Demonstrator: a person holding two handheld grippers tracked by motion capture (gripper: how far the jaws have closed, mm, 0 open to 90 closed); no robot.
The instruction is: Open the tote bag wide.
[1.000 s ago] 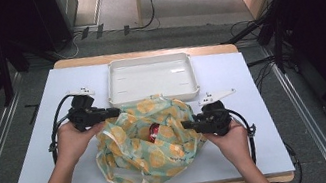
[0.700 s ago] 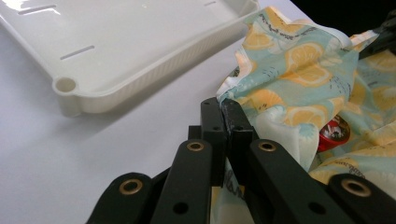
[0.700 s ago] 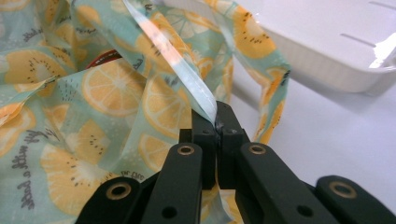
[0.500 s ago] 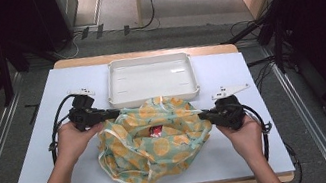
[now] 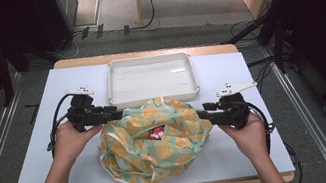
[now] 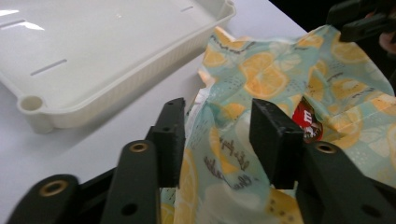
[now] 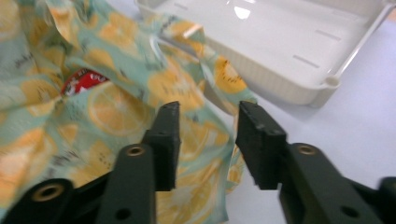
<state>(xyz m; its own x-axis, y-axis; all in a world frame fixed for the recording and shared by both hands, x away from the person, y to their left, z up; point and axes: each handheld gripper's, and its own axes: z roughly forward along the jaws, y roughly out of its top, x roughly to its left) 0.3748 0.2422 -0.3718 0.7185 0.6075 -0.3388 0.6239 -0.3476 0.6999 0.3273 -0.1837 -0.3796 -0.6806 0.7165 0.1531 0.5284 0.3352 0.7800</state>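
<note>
Bare forearms, black two-jaw grippers (image 5: 114, 114) (image 5: 204, 112), brass-looking rivets, black cables, grey three-cornered plates

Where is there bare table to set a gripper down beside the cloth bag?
Bare table lies left of the cloth bag and along its near edge. The white tray lies bare. Crowded: the gap between tray and bag, where the left gripper sits.

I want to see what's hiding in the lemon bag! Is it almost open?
Partly. The bag lies spread on the table, its mouth gaping enough to show a red packet inside. The left gripper and right gripper have just been opening, fabric between their jaws unpinched. Nothing sits in the white tray yet.
</note>
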